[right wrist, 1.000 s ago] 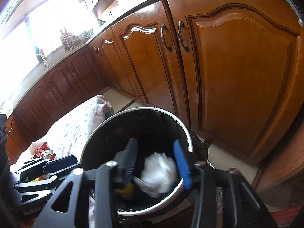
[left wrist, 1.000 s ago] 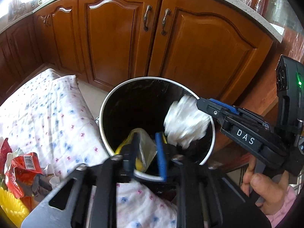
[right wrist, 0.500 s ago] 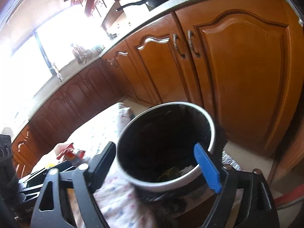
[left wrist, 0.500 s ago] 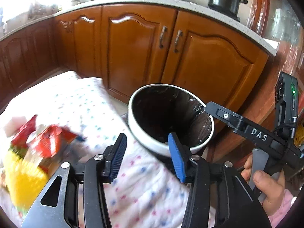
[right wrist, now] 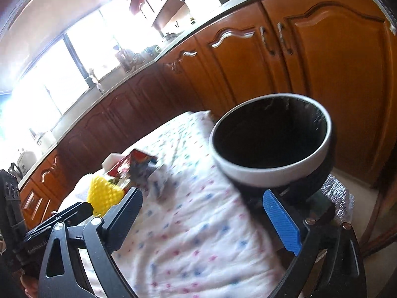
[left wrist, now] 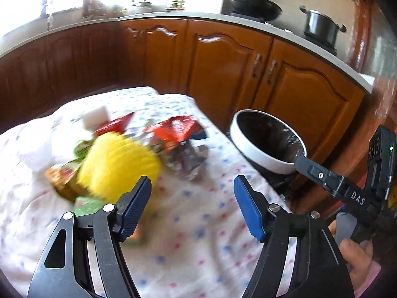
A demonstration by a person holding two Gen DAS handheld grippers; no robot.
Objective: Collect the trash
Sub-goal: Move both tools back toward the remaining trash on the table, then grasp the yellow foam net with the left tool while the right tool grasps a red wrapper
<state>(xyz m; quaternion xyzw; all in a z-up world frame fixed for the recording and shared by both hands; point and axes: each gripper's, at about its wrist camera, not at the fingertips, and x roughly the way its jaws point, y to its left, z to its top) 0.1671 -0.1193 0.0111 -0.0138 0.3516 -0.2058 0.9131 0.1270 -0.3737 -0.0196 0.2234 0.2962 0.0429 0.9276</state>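
Both your hand-held grippers have swung away from the trash bin (left wrist: 266, 144), jaws opening and empty; the yellow wrapper (left wrist: 119, 164) lies ahead-left of the left hand-held gripper (left wrist: 192, 206), the nearer one.

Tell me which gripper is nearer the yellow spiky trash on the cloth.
Left. The left gripper, jaws opening and empty, sits just beside the yellow spiky trash. The right gripper is over by the bin, farther off.

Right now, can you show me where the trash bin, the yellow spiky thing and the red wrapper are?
trash bin (right wrist: 250, 173), right wrist view, front of white rim.
yellow spiky thing (left wrist: 119, 164), left wrist view, middle of its body.
red wrapper (left wrist: 173, 130), left wrist view, middle of red face.
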